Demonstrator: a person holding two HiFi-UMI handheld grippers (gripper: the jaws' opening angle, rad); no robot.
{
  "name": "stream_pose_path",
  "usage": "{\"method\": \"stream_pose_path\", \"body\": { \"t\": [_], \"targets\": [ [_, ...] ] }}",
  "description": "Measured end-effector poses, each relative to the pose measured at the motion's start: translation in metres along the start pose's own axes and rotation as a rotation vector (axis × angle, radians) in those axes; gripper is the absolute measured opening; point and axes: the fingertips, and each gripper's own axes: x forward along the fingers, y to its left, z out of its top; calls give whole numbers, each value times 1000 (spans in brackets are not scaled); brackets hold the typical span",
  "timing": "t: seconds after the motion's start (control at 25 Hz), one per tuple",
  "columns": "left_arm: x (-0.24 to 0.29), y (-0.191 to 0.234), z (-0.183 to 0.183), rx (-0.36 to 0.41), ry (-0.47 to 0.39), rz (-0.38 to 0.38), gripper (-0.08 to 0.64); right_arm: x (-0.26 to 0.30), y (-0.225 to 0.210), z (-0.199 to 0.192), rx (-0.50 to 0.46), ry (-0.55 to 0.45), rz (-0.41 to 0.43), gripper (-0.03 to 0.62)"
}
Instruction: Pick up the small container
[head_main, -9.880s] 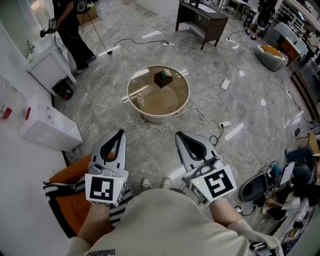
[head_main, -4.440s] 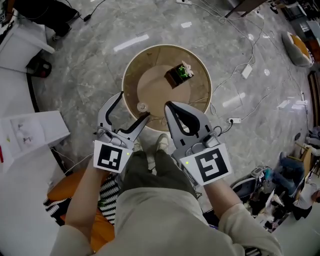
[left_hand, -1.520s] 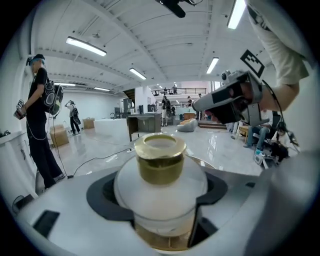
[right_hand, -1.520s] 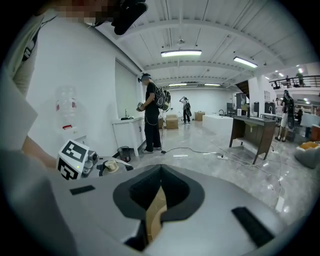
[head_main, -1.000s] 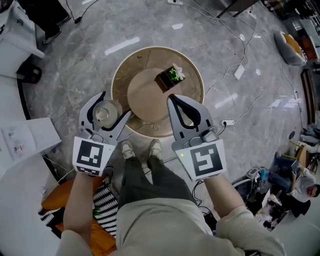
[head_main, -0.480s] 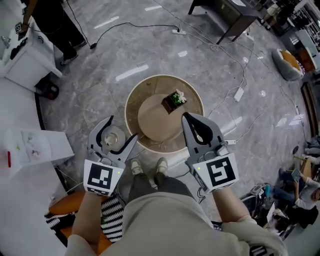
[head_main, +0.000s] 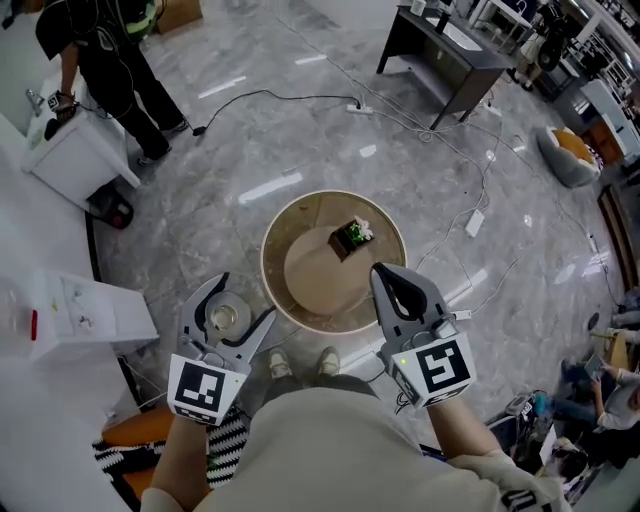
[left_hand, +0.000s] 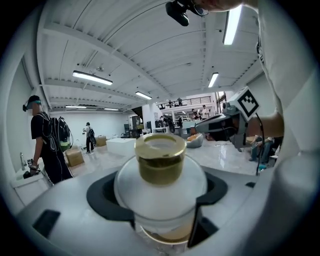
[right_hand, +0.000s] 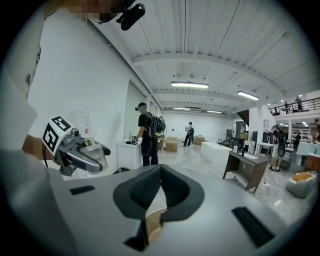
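Jaws of the left gripper (head_main: 234, 304) were closed around the small container (head_main: 222, 318), a frosted jar with a gold lid, while those of the right gripper (head_main: 388, 276) were pressed together on nothing. Head view: the container hung over the floor just outside the 8 o'clock edge of the round table (head_main: 276, 250), clear of its rim; the right gripper lay over the table's 5 o'clock edge. A dark box with green plant (head_main: 350, 237) stood on the tabletop towards 1 o'clock. Left gripper view: the jar sat upright between the dark pads, which pressed on its sides, with the right gripper at 2 o'clock. Right gripper view: the fingertips met, the table rim showed through the gap behind them, and the left gripper with its jar appeared at 9 o'clock.
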Motion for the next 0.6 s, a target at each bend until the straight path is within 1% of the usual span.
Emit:
{"method": "stream_pose_path", "body": {
  "t": [0.08,0.28,0.6],
  "targets": [
    [-7,-3,4,7,-5,-11,333,-5,5,4,-5,-4,2,-4],
    [-18,-12,6,-3,-15,-26,333,-15,17,4,0,4,12,-4],
    [-24,-19,-5,37,24,-19,333,-18,36,-6,-1,27,45,-3]
  ]
}}
